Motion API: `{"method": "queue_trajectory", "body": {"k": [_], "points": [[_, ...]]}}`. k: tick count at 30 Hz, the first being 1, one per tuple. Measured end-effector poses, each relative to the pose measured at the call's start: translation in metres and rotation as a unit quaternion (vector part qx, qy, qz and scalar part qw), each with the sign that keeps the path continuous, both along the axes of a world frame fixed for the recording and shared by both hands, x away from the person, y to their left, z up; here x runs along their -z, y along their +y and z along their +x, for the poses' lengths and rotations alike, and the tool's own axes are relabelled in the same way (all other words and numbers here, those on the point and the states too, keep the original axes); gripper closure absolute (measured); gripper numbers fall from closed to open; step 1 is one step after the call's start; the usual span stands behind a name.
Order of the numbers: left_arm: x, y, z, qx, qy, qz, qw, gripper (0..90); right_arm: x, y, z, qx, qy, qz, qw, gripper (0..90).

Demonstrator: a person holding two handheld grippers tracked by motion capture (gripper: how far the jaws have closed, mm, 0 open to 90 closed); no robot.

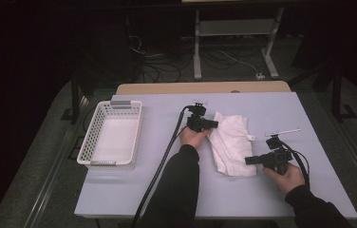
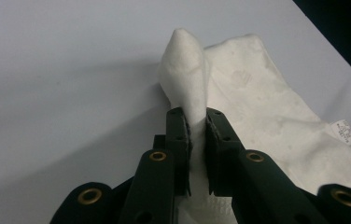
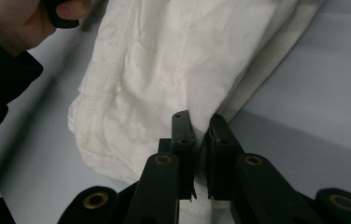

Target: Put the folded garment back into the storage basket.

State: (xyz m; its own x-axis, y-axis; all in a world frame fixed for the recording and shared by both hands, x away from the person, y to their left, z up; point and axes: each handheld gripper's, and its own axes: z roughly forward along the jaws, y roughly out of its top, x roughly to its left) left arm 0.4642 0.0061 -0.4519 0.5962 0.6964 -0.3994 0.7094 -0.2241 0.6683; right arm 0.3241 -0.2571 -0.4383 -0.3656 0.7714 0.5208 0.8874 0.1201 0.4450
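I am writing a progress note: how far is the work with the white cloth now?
Done: the white cloth lies folded on the table. In hand: the left hand-held gripper pinches a raised fold, and the right hand-held gripper is shut on the cloth's edge. Left: probably lifting it; the white basket holds nothing yet, perhaps the destination.

**Both grippers closed, forearms on the near side**

The left gripper (image 1: 213, 124) points right, held in the left hand (image 1: 193, 137); its jaws are clamped together. The right gripper (image 1: 248, 161) points left, held in the right hand (image 1: 288, 176), jaws likewise clamped. Dark sleeves cover both forearms.
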Motion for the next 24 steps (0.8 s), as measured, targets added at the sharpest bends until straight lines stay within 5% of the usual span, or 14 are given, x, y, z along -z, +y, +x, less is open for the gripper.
{"method": "queue_trajectory", "body": {"k": [24], "points": [[-0.027,0.015,-0.002,0.018,-0.013,-0.017,0.9996,80.2,-0.027,0.011,-0.011,-0.011,-0.011,0.073,0.9972,82.5]]}}
